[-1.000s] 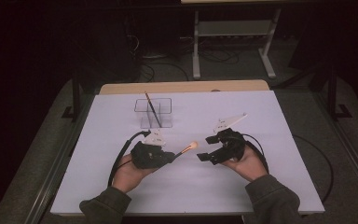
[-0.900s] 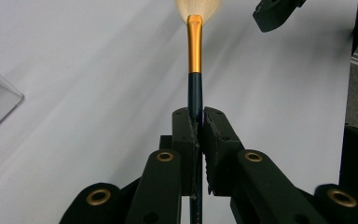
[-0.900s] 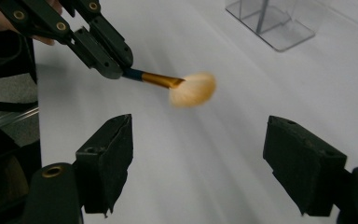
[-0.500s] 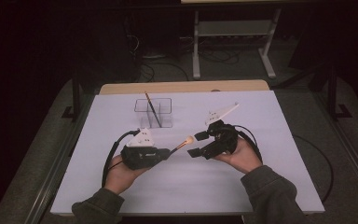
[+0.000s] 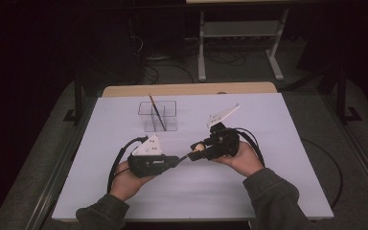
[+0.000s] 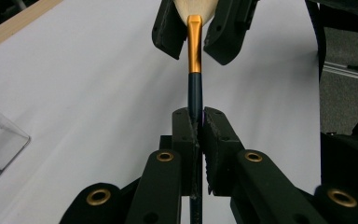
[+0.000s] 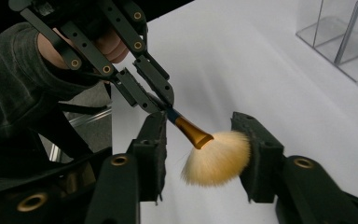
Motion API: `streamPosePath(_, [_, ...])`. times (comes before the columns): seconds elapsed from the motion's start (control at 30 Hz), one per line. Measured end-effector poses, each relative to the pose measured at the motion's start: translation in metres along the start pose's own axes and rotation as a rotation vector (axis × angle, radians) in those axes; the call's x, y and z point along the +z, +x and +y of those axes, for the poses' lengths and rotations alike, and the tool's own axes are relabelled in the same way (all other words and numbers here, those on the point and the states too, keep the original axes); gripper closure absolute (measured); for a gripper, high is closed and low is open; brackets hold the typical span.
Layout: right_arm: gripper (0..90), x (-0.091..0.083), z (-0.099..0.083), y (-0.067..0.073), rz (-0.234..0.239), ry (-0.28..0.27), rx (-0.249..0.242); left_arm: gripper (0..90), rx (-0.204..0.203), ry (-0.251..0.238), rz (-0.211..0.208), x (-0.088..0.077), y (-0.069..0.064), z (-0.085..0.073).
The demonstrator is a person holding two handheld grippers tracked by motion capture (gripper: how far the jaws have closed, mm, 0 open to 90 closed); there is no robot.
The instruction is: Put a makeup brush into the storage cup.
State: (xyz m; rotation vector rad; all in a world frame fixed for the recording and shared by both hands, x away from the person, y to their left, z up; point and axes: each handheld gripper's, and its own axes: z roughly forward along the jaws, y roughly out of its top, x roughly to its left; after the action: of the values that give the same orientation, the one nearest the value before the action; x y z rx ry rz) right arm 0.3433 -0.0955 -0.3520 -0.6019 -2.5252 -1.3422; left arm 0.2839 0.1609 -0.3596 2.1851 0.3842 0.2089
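A makeup brush (image 5: 190, 154) with a dark handle, orange ferrule (image 6: 194, 46) and cream bristles (image 7: 216, 158) is held level above the white table. My left gripper (image 5: 175, 160) is shut on its handle (image 6: 195, 91). My right gripper (image 5: 200, 148) faces it from the right, and its jaws have just been closing around the bristle head. One pad (image 7: 251, 149) touches the bristles. The other pad (image 7: 156, 149) stands a little off the ferrule.
A clear plastic box (image 5: 168, 117) stands at the back of the white table (image 5: 278, 143), with a second thin brush (image 5: 156, 111) leaning in it. Cables trail from both grippers. A wooden edge (image 5: 187, 89) runs behind the table.
My right gripper has moved left to the brush head and narrowed its jaws around the bristles. The left gripper has shifted slightly, its grip on the handle unchanged.
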Motion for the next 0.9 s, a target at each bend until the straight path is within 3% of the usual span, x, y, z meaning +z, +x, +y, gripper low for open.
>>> streamPosePath(0.2, [73.4,-0.001,-0.002,-0.004,0.030,-0.008,0.009,83.5,0.009,0.012,-0.007,0.002,-0.001,0.000])
streamPosePath(0.47, [83.1,-0.002,-0.004,-0.008,0.123,-0.037,0.047,83.6,0.037,0.052,-0.011,0.010,-0.003,-0.001])
streamPosePath(0.63, [83.2,0.000,-0.004,-0.007,0.122,-0.008,0.027,82.4,0.022,0.068,-0.057,0.013,0.000,-0.002])
streamPosePath(0.7, [83.2,0.000,-0.003,-0.005,0.098,0.005,0.002,74.1,0.008,0.093,-0.069,0.016,-0.001,-0.001])
streamPosePath(0.9, [83.2,-0.003,0.003,0.005,0.079,0.046,-0.047,73.4,0.024,0.142,-0.098,0.019,0.000,0.003])
